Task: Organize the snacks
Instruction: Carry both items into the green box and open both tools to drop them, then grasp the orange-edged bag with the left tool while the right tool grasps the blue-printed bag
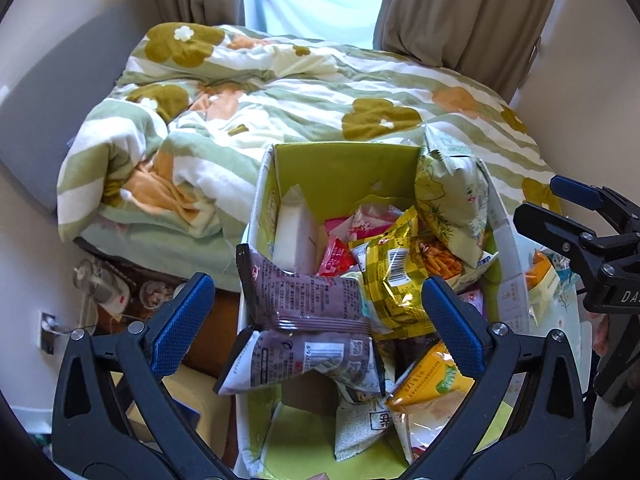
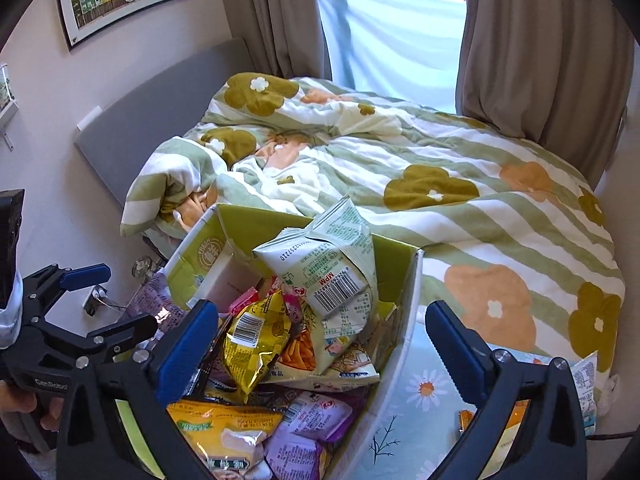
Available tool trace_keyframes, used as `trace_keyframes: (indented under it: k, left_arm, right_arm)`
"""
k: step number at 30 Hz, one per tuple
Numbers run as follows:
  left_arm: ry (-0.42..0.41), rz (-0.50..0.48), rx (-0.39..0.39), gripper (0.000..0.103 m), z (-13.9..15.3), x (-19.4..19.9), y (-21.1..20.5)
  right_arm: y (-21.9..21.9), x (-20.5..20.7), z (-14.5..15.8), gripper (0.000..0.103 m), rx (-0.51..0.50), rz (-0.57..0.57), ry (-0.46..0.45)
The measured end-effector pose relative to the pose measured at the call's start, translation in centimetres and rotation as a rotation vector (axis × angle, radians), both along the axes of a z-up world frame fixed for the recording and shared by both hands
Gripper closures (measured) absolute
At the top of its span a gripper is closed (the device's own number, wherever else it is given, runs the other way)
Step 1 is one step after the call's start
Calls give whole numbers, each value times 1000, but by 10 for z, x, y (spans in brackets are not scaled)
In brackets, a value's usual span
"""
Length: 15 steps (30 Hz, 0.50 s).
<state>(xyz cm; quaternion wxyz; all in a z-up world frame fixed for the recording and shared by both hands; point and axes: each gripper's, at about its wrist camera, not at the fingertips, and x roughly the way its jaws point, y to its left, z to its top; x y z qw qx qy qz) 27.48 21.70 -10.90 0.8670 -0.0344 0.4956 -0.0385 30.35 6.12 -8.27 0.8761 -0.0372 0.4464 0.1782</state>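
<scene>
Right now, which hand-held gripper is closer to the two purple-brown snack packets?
Left. The left hand-held gripper brackets the purple-brown snack packets; the right hand-held gripper hovers open over the box's right side.

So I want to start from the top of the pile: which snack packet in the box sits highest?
The pale green packet, propped at the box's far right corner, rising above the rim; the yellow packet and others lie lower.

Bright daylight from the window (image 2: pixel 396 36), sharp, fisheye-warped, dark-vignetted corners.
</scene>
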Motion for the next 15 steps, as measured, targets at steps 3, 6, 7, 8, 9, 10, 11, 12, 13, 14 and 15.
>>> trace_keyframes:
  k: [3, 6, 7, 8, 9, 10, 11, 12, 13, 14, 15]
  left_arm:
    - [-23, -1, 7, 0, 12, -9, -8]
    - [-46, -10, 12, 0, 25, -20, -23]
    - [-50, -12, 12, 0, 28, -23, -28]
    - [-56, -15, 11, 0, 32, -27, -35]
    - [-61, -16, 12, 0, 35, -30, -42]
    - [-70, -19, 10, 0, 39, -34, -50]
    - [-77, -23, 9, 0, 42, -37, -57]
    - [-82, -26, 9, 0, 45, -41, -66]
    - [-89, -30, 9, 0, 49, -45, -76]
    - [-97, -36, 9, 0, 52, -49, -87]
    - [-105, -43, 10, 0, 55, -53, -97]
  right_arm:
    - [-8, -13, 12, 0, 11, 2, -5]
    - [-21, -28, 23, 0, 16, -4, -18]
    - [-26, -33, 26, 0, 19, -2, -24]
    - [-33, -39, 30, 0, 22, -1, -32]
    - [-40, -45, 33, 0, 23, -1, -39]
    - [-46, -49, 35, 0, 22, 0, -43]
    - [-54, -53, 38, 0, 20, 0, -47]
    - [-63, -57, 41, 0, 19, -2, -51]
    - [-75, -62, 45, 0, 20, -3, -52]
    - [-84, -65, 46, 0, 21, -4, -51]
    - [-96, -69, 48, 0, 23, -6, -52]
